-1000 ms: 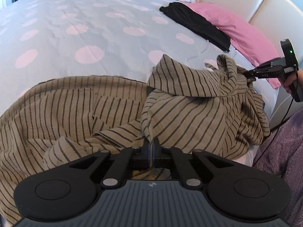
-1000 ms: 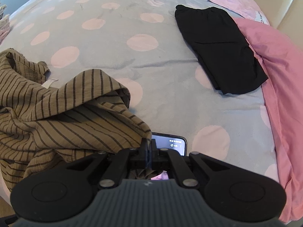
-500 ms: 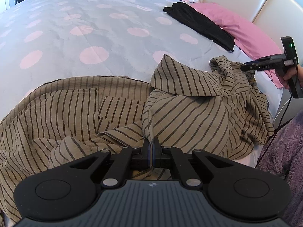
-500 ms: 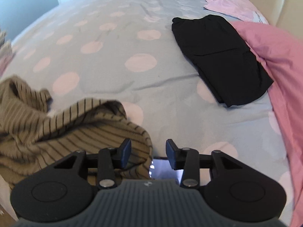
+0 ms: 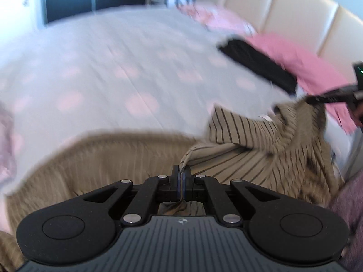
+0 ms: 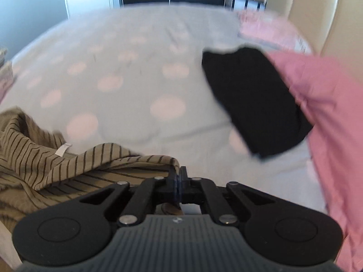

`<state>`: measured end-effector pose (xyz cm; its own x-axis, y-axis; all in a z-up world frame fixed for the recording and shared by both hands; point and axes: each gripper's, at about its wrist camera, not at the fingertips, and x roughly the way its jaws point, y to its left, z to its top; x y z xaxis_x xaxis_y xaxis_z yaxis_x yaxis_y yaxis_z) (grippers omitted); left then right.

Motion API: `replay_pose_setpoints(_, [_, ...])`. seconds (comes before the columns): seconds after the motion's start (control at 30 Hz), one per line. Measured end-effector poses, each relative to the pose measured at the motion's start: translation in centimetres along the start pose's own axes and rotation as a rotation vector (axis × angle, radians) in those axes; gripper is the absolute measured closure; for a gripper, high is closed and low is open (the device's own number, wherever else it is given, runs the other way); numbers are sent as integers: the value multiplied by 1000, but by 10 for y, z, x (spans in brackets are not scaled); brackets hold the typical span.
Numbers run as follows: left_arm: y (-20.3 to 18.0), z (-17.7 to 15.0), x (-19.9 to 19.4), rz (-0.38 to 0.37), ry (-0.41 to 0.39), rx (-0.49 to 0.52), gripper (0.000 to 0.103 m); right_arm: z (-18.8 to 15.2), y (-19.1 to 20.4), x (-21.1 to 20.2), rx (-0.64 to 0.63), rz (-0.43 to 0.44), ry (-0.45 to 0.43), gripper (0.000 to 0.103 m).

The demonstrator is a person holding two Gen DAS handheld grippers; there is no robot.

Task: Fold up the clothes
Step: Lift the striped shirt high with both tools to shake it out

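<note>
Both tongs are pinched fully together on the striped shirt (image 5: 261, 149), which lies bunched along the near edge of the bed (image 5: 113, 72): the left tongs (image 5: 181, 176) grip a fold of it near the middle of the heap, and the right tongs (image 6: 178, 176) hold an edge at its right end, where the left view shows the cloth raised slightly at the tips. The shirt is crumpled, with layers lapped over each other, so my judgement is that the step in hand is getting it spread flat before any crease is set. To do that well, the two grips should draw apart evenly, keep the cloth taut between them, and carry it toward the open dotted cover further in, keeping clear of the black garment (image 6: 254, 99) and the pink pillow (image 6: 329, 113) at the far right. Lifting high enough to let the lapped layers fall free would help (both views are smeared by motion, so fine detail of the folds is hard to read). A small white tag (image 6: 62, 148) shows inside the shirt's neck, but nothing on it can be read, and no brand or other writing is legible anywhere.
</note>
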<state>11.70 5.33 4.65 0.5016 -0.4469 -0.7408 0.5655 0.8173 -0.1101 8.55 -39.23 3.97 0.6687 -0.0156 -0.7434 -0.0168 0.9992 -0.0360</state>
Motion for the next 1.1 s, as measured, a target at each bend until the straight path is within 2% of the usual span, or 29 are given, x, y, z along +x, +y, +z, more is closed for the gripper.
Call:
replay_pose_setpoints(0.2, [-3, 37, -78, 113, -270, -13, 103, 22, 33, -74, -77, -35, -234, 101])
replay_pose_setpoints(0.43, [-19, 82, -199, 268, -562, 14, 103, 64, 70, -171, -166, -64, -502, 101])
replay_pose_setpoints(0.63, [-56, 106, -307, 372, -801, 67, 103, 98, 86, -274, -229, -174, -750, 102])
replay_pose_setpoints(0.77, [-96, 112, -366, 400, -924, 124, 103, 111, 87, -341, -217, -271, -896, 102])
replay_pose_setpoints(0.93, [-144, 115, -420, 385, -1051, 155, 103, 126, 87, -423, -197, -392, -1074, 101])
replay_pose_setpoints(1.03, [-166, 116, -447, 378, -1101, 176, 103, 126, 90, -450, -184, -412, -1120, 101])
replay_pose_setpoints(1.1, [-175, 114, -461, 397, -1117, 184, 103, 122, 95, -457, -207, -392, -1120, 101])
